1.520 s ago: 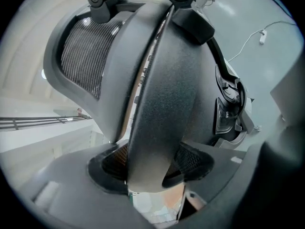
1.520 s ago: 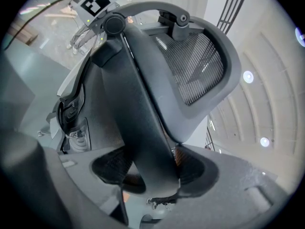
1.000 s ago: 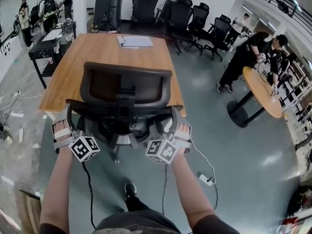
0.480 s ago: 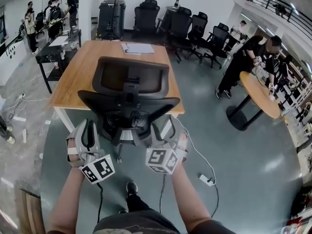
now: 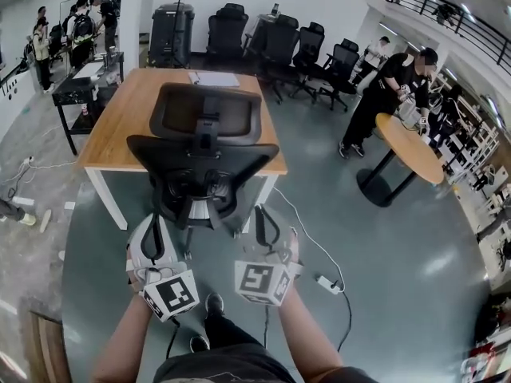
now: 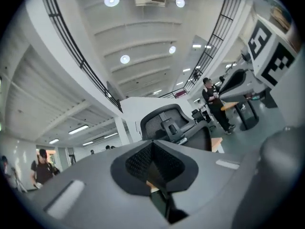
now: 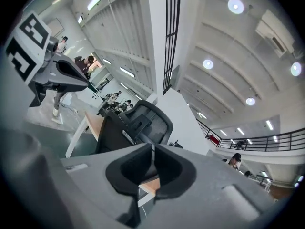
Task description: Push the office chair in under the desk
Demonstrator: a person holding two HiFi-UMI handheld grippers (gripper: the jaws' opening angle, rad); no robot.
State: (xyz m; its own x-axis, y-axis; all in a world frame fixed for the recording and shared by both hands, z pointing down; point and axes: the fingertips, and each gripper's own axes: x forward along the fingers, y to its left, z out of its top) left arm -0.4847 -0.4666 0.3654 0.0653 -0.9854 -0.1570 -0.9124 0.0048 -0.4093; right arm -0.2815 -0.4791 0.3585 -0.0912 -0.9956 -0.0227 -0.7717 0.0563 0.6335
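- Office chair (image 5: 206, 146): at near end of desk (image 5: 120, 126), back toward the person, roughly centred on that end. Backrest stands about at desk's edge. Seat looks tucked under, but the back hides how far.
- Left claw (image 5: 153, 228): closed. Pads meet in its own view, nothing btwn them; jaws have just been closing. Hangs near chair's back, not touching.
- Right claw (image 5: 262, 223): same. Pads together w/ only a thin seam, empty; jaws have just been closing. Near chair's right side, apart from it.
- Why closed: prob. bc nothing needs holding now. Chair is clear of both claws, so closed jaws read as a resting pose.
- Both claws aim roughly level at the chair, side by side, marker cubes (image 5: 172, 294) toward the person. An even two-sided stance like that suits shoving a chair square.
- Progress (judgement): done or v. nearly.
- If more push needed: press both sides of the back evenly. An office chair will likely turn under a one-sided shove.
- Risk: power strip (image 5: 326, 284) on floor (image 5: 383, 254), right of the person's feet = trip/snag hazard.
- Papers (image 5: 214, 79) at desk's far end, well apart from chair, no bother.
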